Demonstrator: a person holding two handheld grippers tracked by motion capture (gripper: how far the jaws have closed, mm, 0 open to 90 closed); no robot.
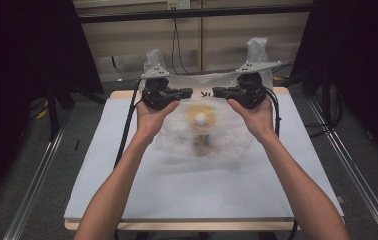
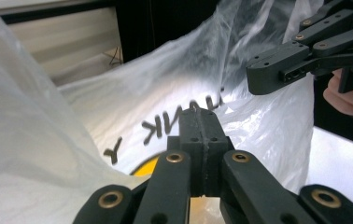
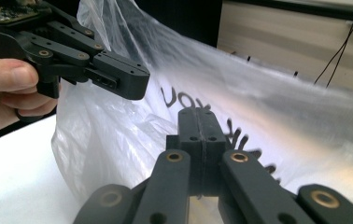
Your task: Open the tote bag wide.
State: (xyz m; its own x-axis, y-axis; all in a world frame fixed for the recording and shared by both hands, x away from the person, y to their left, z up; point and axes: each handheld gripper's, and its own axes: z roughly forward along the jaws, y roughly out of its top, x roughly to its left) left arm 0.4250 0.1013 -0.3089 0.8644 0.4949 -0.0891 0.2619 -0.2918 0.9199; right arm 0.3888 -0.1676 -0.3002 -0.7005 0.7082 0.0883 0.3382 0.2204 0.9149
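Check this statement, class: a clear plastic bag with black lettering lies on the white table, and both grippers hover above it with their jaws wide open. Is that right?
Not quite. Both grippers have their jaws shut: the left gripper in the left gripper view and the right gripper in the right gripper view each show jaws pressed together. The clear plastic bag with black lettering does lie on the white table.

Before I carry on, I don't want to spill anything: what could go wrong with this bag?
The clear plastic bag is thin and slack, so it may slip or tear. Both the left gripper and the right gripper have their fingers shut with no film visibly pinched between them. The yellow-lidded container inside could tip if the bag is pulled unevenly.
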